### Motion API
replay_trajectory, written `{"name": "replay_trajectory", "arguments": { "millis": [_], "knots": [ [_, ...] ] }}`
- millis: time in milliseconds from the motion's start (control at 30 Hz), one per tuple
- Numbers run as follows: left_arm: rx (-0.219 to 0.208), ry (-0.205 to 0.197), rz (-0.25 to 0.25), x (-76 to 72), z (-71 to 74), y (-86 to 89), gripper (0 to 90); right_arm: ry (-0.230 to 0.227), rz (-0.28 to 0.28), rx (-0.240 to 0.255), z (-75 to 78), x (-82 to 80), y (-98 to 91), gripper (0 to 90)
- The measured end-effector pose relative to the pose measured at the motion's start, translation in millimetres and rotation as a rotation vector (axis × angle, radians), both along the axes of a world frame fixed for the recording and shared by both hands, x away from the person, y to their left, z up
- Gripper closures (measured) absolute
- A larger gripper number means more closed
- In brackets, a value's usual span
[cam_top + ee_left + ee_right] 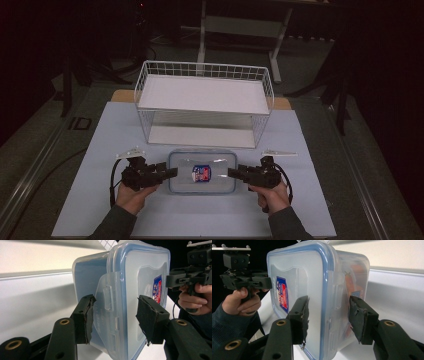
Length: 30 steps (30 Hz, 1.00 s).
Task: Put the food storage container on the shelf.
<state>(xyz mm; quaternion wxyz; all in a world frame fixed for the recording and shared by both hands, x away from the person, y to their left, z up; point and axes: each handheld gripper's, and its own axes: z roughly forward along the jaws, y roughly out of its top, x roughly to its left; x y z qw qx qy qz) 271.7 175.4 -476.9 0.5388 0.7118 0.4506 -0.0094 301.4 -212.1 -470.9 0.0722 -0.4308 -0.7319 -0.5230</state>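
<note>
Claws first: our left claw and right claw each stand spread around an end clasp of the lidded clear box; whether the pads touch, we cannot tell. Between them the box lies flat on the worktop, just before the white wire basket.

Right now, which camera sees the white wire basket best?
The high view: the whole wire basket stands behind the clear box. The left gripper view catches just a corner of its mesh; the right gripper view, hardly any.
</note>
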Motion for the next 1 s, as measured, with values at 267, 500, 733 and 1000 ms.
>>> {"name": "replay_trajectory", "arguments": {
  "millis": [267,500,733,1000],
  "knots": [
    [0.000,-0.025,0.004,-1.0,6.6,0.6,48.5,-0.035,0.002,0.001,6.3,-1.5,0.9,51.3],
    [0.001,-0.054,0.005,-2.7,17.1,2.8,48.5,-0.055,-0.003,0.008,12.7,-3.5,1.2,51.3],
    [0.004,-0.084,0.011,-1.8,32.2,6.8,48.7,-0.094,0.003,0.017,27.2,-2.9,6.3,51.4],
    [-0.012,-0.112,0.016,2.8,46.9,7.0,48.8,-0.133,0.000,0.019,44.2,1.4,6.3,51.4]
  ]
}}
